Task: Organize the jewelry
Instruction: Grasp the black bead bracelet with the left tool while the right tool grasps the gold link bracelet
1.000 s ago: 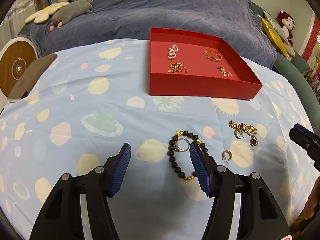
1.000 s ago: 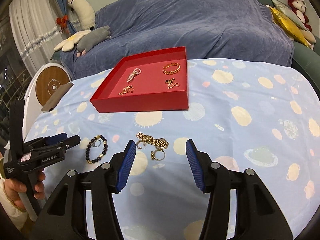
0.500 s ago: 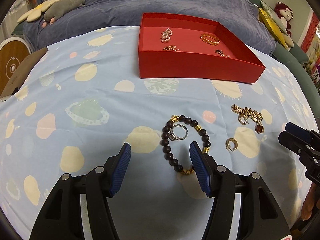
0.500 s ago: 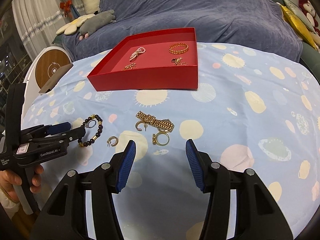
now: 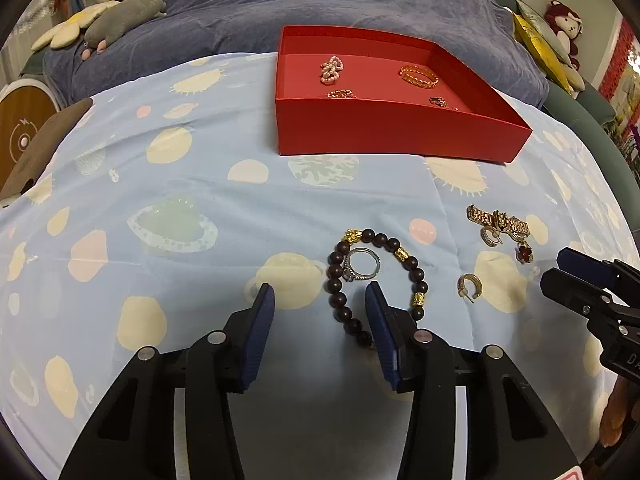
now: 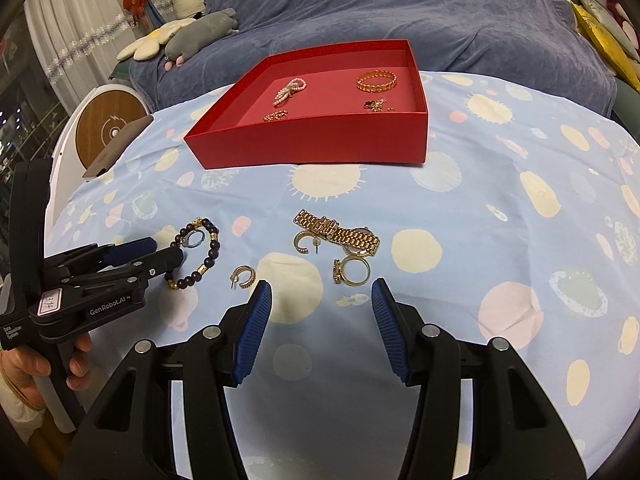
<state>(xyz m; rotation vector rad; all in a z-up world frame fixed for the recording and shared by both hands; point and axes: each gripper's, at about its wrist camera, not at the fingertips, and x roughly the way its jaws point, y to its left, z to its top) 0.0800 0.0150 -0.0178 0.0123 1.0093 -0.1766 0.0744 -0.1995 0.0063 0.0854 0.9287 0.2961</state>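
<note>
Left tool (image 5: pixel 318 308): closing; the near arc of the bead bracelet (image 5: pixel 340 280) is seen between the blue pads, which are not yet pressed on it. The right pad is set inside the loop.
Right tool (image 6: pixel 322 304): held part open above the cloth; nothing is seen between the pads. The gold ring is just ahead of the tips.
Bead bracelet: laid flat on the worktop (image 5: pixel 160 184), which is covered by a pale blue cloth printed with planets; dark beads with gold spacers.
Silver ring (image 5: pixel 362 264): laid inside the bracelet loop, at its far side.
Small hoop earring (image 6: pixel 245 276): laid alone between the bracelet and the gold ring.
Gold ring (image 6: pixel 354 270): laid near the right tool, touching the end of the gold chain band.
Gold chain band (image 6: pixel 338 232): laid beyond the ring; a second hoop earring (image 6: pixel 304 242) is at its near left edge.
Red tray (image 6: pixel 320 144): set farther back on the worktop, well apart from the loose pieces; a pearl piece (image 6: pixel 290 90), a gold bangle (image 6: pixel 376 80) and two small gold pieces are contained in it.
Sofa (image 6: pixel 400 12): seen behind the worktop, covered by a blue-grey throw; soft toys are placed at its left end.
</note>
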